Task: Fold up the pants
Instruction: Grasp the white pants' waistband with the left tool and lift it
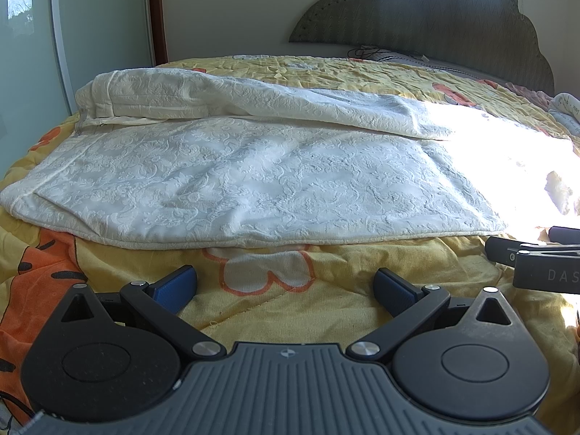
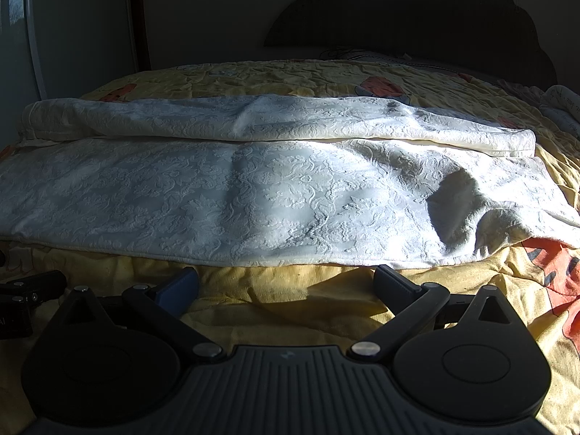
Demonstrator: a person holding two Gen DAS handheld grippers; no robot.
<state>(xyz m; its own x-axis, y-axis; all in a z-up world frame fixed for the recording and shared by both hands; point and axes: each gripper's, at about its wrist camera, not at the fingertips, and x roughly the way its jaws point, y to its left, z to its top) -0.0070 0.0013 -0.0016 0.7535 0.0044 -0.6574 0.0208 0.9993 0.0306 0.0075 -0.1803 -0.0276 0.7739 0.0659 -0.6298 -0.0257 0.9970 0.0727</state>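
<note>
White embossed pants (image 1: 253, 177) lie spread across the yellow quilt (image 1: 326, 311) on the bed, stretched sideways ahead of both your jaws. Your left gripper (image 1: 284, 284) sits low over the quilt with its jaws spread wide and nothing between them; its blue pads (image 1: 177, 284) frame a white flower print on the quilt. The near hem of the pants runs just beyond those fingertips, close but not touching. One leg lies flat nearest the jaws, and the other lies bunched along its far side, with the waistband end off to the left of the jaws. Strong sunlight washes out the cloth to the right.

Your right gripper (image 2: 286, 282) is likewise wide open and empty, low over the quilt. Here the near edge of the pants (image 2: 253, 199) comes right up to the tip of the right-hand finger; you cannot tell from this view whether it touches. A rumpled dip in the fabric lies ahead and to the right of these jaws, where the leg ends run out.

Each gripper shows at the edge of the other's view, side by side. Beyond the pants stands a dark scalloped headboard (image 1: 435, 18).
</note>
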